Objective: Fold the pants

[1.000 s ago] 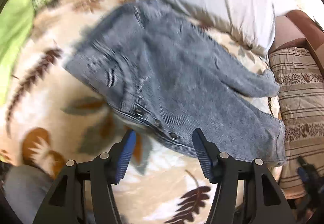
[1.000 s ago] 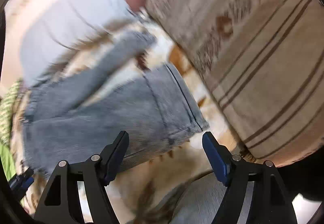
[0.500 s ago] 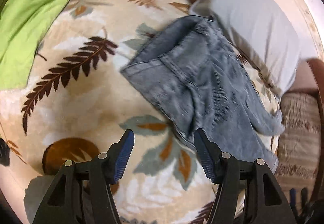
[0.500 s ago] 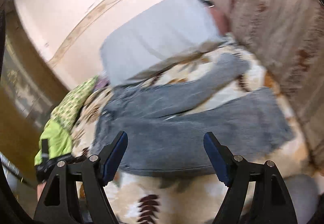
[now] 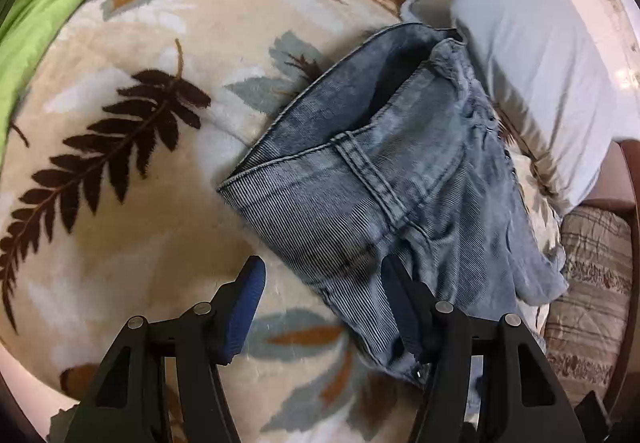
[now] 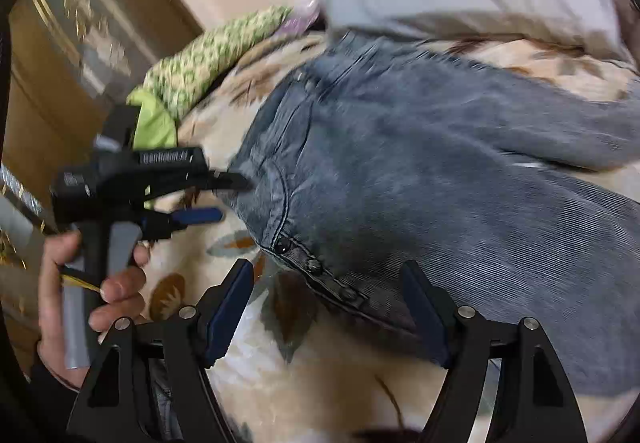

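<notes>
The jeans (image 5: 400, 179) lie spread on the leaf-print blanket (image 5: 132, 203) of the bed, waistband end nearest both tools, legs running away ahead and to the right toward the grey pillow (image 5: 532, 55).

The risk first: the left tool (image 5: 326, 301) looks ready to bite the waistband corner, and if it pinches only the top layer, the denim will probably peel apart and the fold will come out crooked. Go too deep and it may snag the plush blanket as well, dragging bedding along with the pants. The fabric is thick and ridged, so a shallow nip could slip free mid-lift.

Now the tools. The left one is spread wide and grasping nothing; its right finger (image 5: 400, 303) rests on or just over the denim edge, its left finger hangs above bare blanket. From the right wrist view, the same tool comes in from the left at the waistband.

The right tool (image 6: 328, 307) is also wide apart and empty, hovering just short of the button fly (image 6: 312, 263), which sits between its fingers ahead.
</notes>
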`<action>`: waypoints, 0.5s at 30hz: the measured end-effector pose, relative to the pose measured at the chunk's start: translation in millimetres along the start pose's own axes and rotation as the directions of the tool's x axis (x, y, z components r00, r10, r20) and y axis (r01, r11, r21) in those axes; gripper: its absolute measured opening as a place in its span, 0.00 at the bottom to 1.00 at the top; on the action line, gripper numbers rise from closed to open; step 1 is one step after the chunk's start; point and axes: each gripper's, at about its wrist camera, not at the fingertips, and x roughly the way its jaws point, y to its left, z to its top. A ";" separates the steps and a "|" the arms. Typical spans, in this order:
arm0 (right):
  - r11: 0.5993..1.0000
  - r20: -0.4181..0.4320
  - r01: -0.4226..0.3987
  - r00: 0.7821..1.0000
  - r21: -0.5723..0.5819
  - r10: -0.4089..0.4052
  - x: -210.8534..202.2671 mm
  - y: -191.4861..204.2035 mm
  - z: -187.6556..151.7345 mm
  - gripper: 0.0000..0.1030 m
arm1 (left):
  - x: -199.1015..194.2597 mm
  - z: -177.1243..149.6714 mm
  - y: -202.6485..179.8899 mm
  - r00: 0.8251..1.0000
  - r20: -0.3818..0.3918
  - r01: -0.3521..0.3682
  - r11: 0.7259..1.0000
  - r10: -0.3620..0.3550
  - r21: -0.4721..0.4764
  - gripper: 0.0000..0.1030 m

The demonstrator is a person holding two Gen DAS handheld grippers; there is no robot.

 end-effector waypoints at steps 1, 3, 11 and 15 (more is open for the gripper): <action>1.000 -0.022 -0.007 1.000 -0.024 0.007 13.6 4.3 0.9 0.59 | 4.4 3.1 3.0 1.000 -0.008 0.010 1.000 -0.010 -0.016 0.51; 0.998 -0.051 -0.012 0.999 -0.057 0.009 29.6 12.9 1.0 0.44 | 10.6 9.2 6.3 0.999 -0.024 0.034 0.999 -0.035 -0.031 0.39; 0.979 -0.090 0.075 0.992 -0.190 -0.093 62.5 39.0 -11.2 0.33 | 22.8 31.4 22.5 0.997 -0.017 0.069 0.992 -0.071 -0.104 0.21; 0.975 -0.082 0.125 0.986 -0.185 -0.142 64.3 40.9 -8.9 0.18 | 12.6 26.1 8.3 0.999 0.038 0.001 1.000 0.000 -0.007 0.07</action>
